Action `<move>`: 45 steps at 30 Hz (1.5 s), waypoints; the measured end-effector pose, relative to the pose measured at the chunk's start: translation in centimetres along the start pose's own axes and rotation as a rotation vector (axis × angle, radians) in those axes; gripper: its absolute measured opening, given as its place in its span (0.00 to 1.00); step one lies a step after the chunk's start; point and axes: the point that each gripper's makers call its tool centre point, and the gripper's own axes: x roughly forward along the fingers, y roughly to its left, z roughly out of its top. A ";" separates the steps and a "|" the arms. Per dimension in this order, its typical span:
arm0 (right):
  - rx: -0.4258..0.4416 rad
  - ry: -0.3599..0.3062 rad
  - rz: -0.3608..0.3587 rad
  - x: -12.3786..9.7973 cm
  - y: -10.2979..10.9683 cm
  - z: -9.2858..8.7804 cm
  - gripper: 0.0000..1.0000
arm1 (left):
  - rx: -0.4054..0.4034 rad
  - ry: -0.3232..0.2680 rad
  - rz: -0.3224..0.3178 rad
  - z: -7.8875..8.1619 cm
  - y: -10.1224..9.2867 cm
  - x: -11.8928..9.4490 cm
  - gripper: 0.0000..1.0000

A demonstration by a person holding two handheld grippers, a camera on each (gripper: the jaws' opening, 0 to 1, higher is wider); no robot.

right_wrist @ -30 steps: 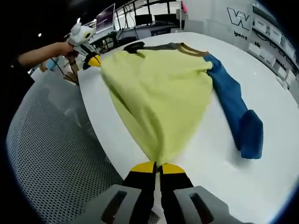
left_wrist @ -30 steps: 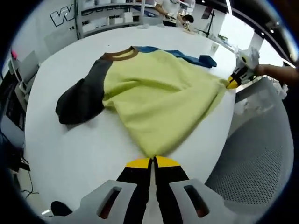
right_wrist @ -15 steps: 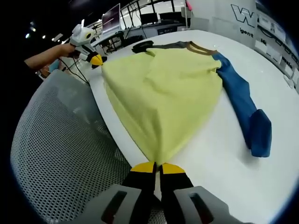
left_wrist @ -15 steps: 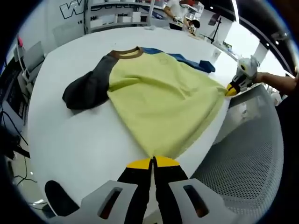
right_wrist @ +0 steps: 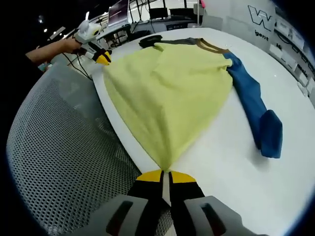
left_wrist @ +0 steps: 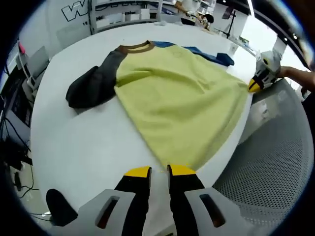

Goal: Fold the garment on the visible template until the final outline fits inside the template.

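A yellow-green shirt (left_wrist: 182, 98) with a brown collar (left_wrist: 135, 47), a dark grey sleeve (left_wrist: 91, 86) and a blue sleeve (left_wrist: 211, 54) lies spread on the round white table (left_wrist: 74, 142). My left gripper (left_wrist: 159, 172) is open, its yellow tips apart just short of one hem corner. In the right gripper view the shirt (right_wrist: 167, 88) stretches away from my right gripper (right_wrist: 165, 175), which is shut on the other hem corner at the table's edge. The blue sleeve (right_wrist: 256, 108) lies to the right. Each gripper shows in the other's view: right gripper (left_wrist: 256, 84), left gripper (right_wrist: 102, 58), a hand behind each.
A grey mesh chair (right_wrist: 64, 147) presses against the table's near edge; the same mesh chair (left_wrist: 266, 172) sits at the lower right in the left gripper view. Shelves (left_wrist: 123, 14) stand beyond the table. Bare table (right_wrist: 231, 162) lies beside the blue sleeve.
My left gripper has opened and let go of its hem corner, which now rests on the table. The right gripper still holds its corner; the shirt lies flatter and more spread.
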 end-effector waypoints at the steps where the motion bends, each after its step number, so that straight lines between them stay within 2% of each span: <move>1: 0.005 -0.003 -0.001 -0.1 0.0 0.1 0.00 | -0.004 0.000 -0.005 0.0 0.0 -0.1 0.20; 4: 0.017 -0.018 -0.005 -0.2 0.0 0.4 0.00 | -0.013 0.000 -0.024 -0.2 -0.2 -0.5 0.25; 8: 0.036 -0.036 0.000 -0.3 0.1 0.8 0.02 | -0.005 0.020 -0.069 -0.9 -1.1 -0.5 0.25; 11: 0.055 -0.049 0.004 0.0 0.2 1.1 0.01 | 0.009 0.033 -0.092 -1.4 -1.8 0.1 0.23; 13: 0.057 -0.046 0.010 0.2 0.4 1.2 0.00 | 0.011 0.051 -0.105 -1.8 -2.2 0.4 0.17; 16: 0.055 -0.044 0.010 0.2 0.5 1.2 0.00 | -0.023 0.030 -0.130 -1.6 -2.9 0.6 0.10; 18: 0.057 -0.048 0.010 0.2 0.5 1.1 0.00 | -0.028 0.042 -0.137 -1.8 -3.2 0.5 0.05; 21: 0.053 -0.049 0.003 0.0 0.4 1.1 0.00 | -0.023 0.044 -0.141 -2.0 -3.5 0.2 0.05; 26: 0.048 -0.046 -0.018 -0.3 -0.3 0.7 0.00 | -0.072 0.023 -0.170 -1.9 -4.3 -0.2 0.05; 40: 0.049 -0.024 -0.059 -0.6 -1.5 -0.4 0.00 | -0.079 0.048 -0.199 -2.6 -6.1 0.4 0.04; 45: 0.035 -0.018 -0.095 -0.8 -2.1 -0.7 0.00 | -0.078 0.029 -0.165 -2.4 -5.6 0.5 0.05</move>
